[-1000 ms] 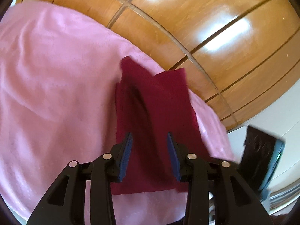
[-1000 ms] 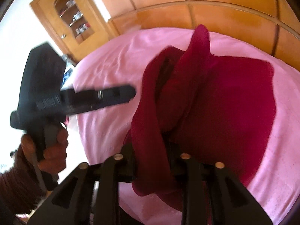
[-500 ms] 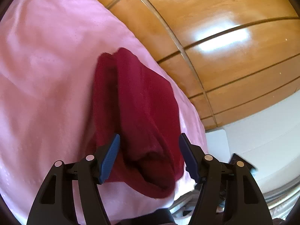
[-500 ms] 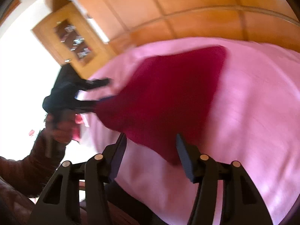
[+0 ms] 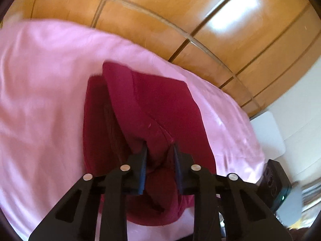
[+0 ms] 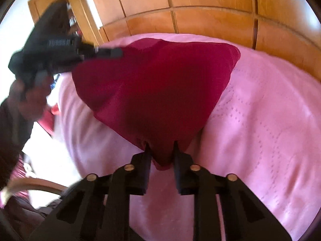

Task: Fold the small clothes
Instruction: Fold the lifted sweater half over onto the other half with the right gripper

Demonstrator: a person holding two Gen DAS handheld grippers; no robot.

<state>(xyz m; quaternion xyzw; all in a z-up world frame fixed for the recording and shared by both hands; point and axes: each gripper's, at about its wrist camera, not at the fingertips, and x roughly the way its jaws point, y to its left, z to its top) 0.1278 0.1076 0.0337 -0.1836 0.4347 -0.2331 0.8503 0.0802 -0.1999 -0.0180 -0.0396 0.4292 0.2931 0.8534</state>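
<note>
Only the right wrist view showed the person's hand [image 6: 30, 92] at far left gripping the left gripper [image 6: 118, 52], plus a glass-fronted cabinet [image 6: 70, 18] behind it; the left wrist view instead caught a white wall and a dark device [image 5: 277, 182] at its right edge. In both, the pink bedspread [image 6: 270, 130] ran up to a wooden headboard [image 5: 180, 16], with bare pink on either side of the red cloth [image 6: 156, 84]. The cloth hung stretched between the two tools (a little blurred). In the left view the left gripper [image 5: 160, 150] was closing, jaws narrow, with a bunched fold of the cloth [image 5: 152, 108] between its fingers. In the right view the right gripper [image 6: 161, 148] was closing too, the cloth's lower point pinched between its fingers, above the bedspread
</note>
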